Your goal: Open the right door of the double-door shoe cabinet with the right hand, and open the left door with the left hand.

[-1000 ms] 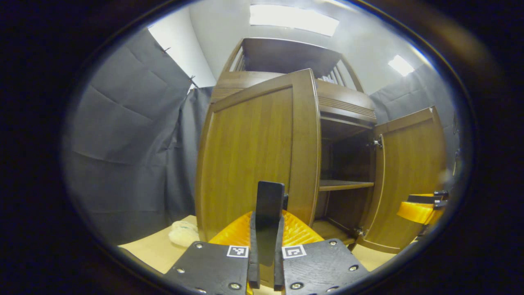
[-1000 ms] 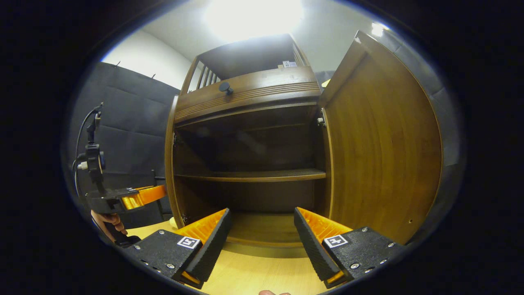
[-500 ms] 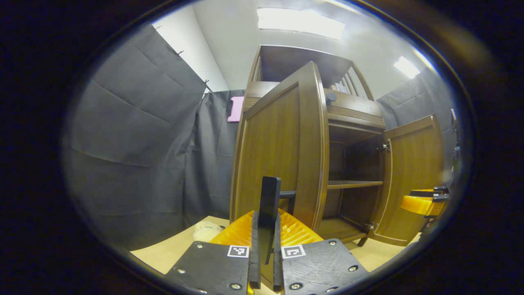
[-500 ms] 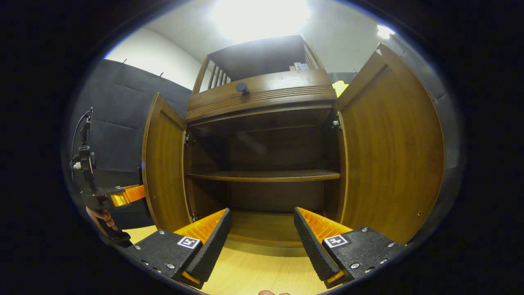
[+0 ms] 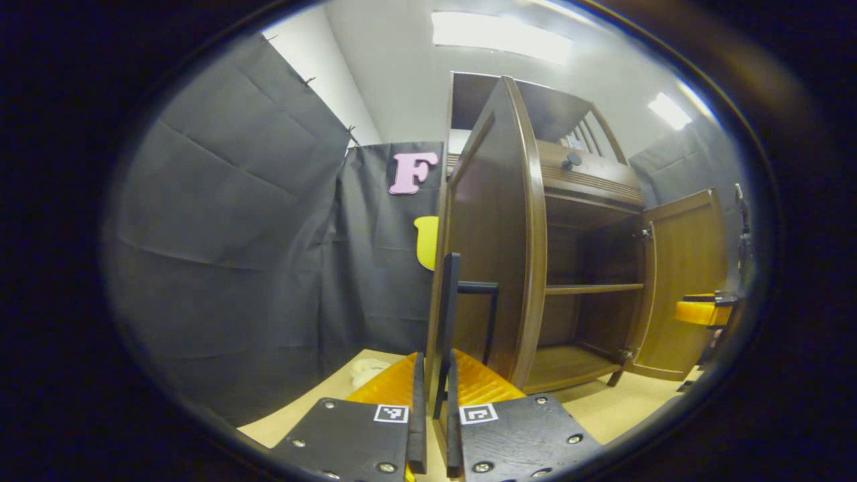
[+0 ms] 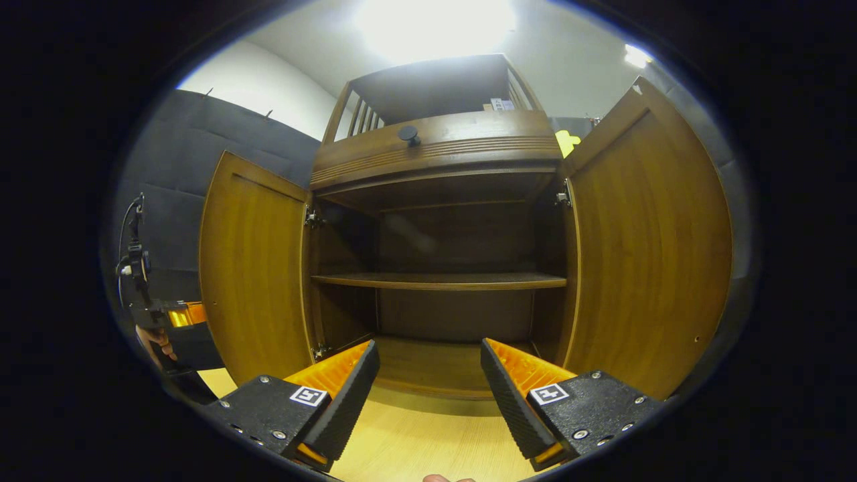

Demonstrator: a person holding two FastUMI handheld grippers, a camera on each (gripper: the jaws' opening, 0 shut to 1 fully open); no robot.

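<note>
The brown wooden shoe cabinet (image 6: 435,161) stands with both doors swung out. In the left gripper view its left door (image 5: 492,221) is seen nearly edge-on, and my left gripper (image 5: 433,360) is shut on that door's black bar handle (image 5: 450,294). The right door (image 5: 683,281) stands wide open beyond. In the right gripper view the left door (image 6: 251,268) and right door (image 6: 643,254) flank the dark interior. My right gripper (image 6: 428,378) is open in front of the bottom compartment, holding nothing. The left gripper (image 6: 171,314) shows far left, held by a hand (image 6: 157,338).
Inside, one shelf (image 6: 438,281) splits the cabinet. A drawer front with a dark knob (image 6: 408,133) sits above the doors, under a slatted rack. A pale soft lump (image 5: 365,368) lies on the light wooden surface (image 6: 415,442) by the left door.
The left door has swung much further open, pulled by my left gripper on its handle. The right gripper has stayed open and drawn back slightly from the cabinet.
</note>
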